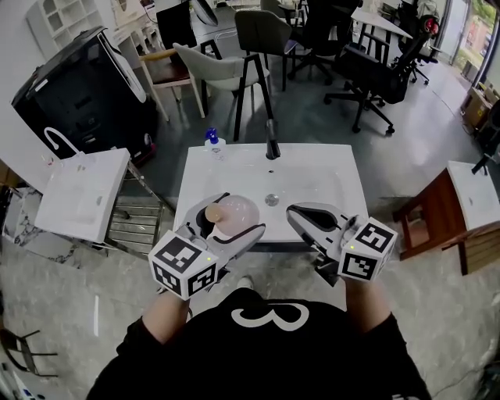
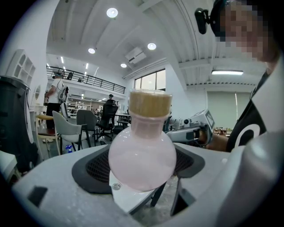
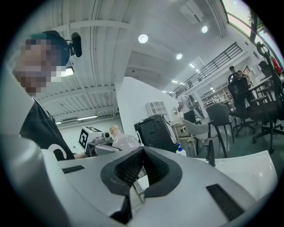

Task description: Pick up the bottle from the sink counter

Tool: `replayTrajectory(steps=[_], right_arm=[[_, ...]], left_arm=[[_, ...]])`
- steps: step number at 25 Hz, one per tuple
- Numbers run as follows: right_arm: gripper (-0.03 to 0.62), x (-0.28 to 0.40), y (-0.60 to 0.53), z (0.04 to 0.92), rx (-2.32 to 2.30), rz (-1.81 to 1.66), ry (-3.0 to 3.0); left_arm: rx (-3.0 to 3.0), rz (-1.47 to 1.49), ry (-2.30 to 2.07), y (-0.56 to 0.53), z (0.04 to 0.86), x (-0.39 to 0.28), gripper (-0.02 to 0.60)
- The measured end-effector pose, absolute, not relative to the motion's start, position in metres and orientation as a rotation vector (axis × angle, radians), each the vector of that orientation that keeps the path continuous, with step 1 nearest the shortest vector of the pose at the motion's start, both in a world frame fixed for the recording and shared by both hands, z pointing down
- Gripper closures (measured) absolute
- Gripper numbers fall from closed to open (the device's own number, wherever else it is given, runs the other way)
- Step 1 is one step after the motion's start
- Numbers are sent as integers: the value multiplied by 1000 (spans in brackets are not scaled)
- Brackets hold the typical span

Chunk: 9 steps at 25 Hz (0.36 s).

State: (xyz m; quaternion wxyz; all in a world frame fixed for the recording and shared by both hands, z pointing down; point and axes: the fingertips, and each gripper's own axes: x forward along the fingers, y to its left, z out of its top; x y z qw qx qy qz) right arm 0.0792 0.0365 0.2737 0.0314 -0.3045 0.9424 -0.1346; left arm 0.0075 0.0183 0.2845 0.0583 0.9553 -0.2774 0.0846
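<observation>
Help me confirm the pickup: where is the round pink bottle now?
Head view, left side: the pink bottle is clamped between the jaws of the left gripper, over the front-left edge of the sink, with the shut right gripper to its right.

An open-plan office hall: swivel chairs [image 1: 373,72], desks [image 1: 376,23], a mezzanine railing [image 2: 84,80], with a freestanding demo sink [image 1: 328,176]

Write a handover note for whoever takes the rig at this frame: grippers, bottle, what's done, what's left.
Left gripper: shut on the pink bottle, held over the front edge of the sink.
Right gripper: fingers shut, empty, level with the left.
Done: bottle grasped and apparently off the counter.
Left: probably only keeping it steady. A blue-capped bottle stands untouched near the faucet.
</observation>
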Motion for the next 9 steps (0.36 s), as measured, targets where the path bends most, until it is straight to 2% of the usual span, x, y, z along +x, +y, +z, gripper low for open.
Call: replayTrajectory(steps=[9], right_arm=[[582,78,45,274,-949,-418,2900]], left_arm=[[2891,246,-823,24,283,9,186]])
